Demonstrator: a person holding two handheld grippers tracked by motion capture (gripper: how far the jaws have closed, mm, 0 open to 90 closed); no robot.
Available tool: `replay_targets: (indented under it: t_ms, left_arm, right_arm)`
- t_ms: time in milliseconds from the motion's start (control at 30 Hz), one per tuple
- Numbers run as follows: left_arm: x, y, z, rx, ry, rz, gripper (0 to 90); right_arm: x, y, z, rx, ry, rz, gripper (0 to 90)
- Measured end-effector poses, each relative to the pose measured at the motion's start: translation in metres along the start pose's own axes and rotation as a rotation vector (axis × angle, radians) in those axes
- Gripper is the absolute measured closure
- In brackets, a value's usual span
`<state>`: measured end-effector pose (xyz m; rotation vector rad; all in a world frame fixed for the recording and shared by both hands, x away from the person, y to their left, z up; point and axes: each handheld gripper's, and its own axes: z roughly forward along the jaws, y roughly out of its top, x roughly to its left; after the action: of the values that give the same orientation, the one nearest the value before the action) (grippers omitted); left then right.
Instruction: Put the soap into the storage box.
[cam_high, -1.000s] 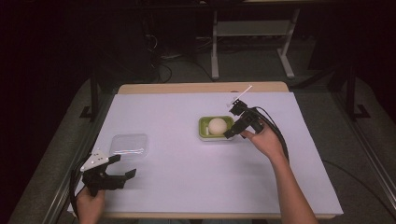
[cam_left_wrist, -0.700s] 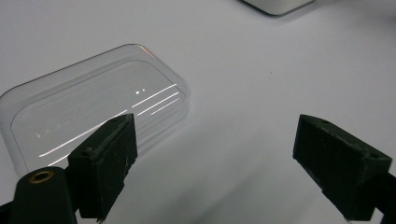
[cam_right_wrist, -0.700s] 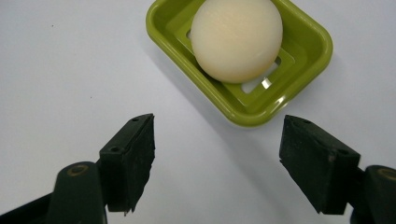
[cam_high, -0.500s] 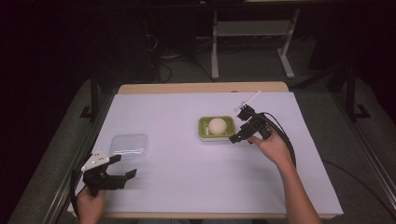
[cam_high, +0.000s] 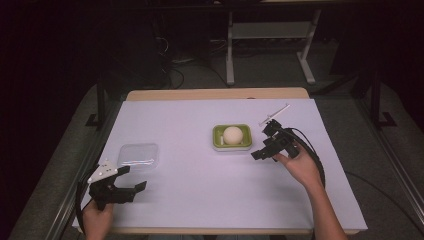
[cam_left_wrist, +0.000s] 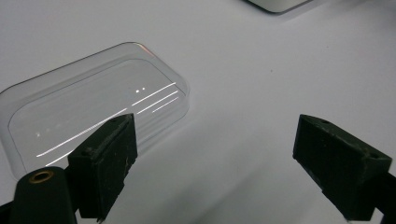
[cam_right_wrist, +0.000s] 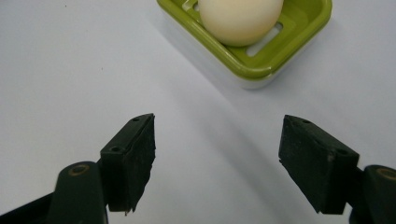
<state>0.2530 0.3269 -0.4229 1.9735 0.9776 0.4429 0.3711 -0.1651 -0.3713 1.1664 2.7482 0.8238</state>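
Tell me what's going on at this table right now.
A person holds a two-jaw tool in each hand over a white-covered table. The right tool hangs open beside the green plastic soap dish, which holds a round cream-coloured soap; it touches neither. The left tool is also open and empty, near the clear plastic lid lying flat on the table. Nothing is gripped.

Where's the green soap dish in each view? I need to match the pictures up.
High view: the soap dish sits mid-table, just left of the right gripper.
Right gripper view: top centre to right, beyond the open jaws, its top edge cut off.
Left gripper view: a pale corner at the top edge may be it; I cannot tell.
Shared landmark: the cream soap in the dish.
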Motion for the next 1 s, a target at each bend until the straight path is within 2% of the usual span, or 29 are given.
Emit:
replay_targets:
  t_ms: [500,633,1000]
  left_arm:
    - [-0.001,0.000,0.001,0.013,0.000,0.002,12.9]
    - [-0.001,0.000,0.001,0.017,0.000,0.005,12.9]
    - [0.000,0.001,0.001,0.020,-0.003,0.004,12.9]
  right_arm:
    - [0.002,-0.033,-0.006,-0.022,0.004,0.027,26.6]
    - [0.003,-0.042,-0.007,-0.028,0.001,0.021,26.7]
    - [0.004,-0.065,-0.009,-0.034,0.010,0.050,26.5]
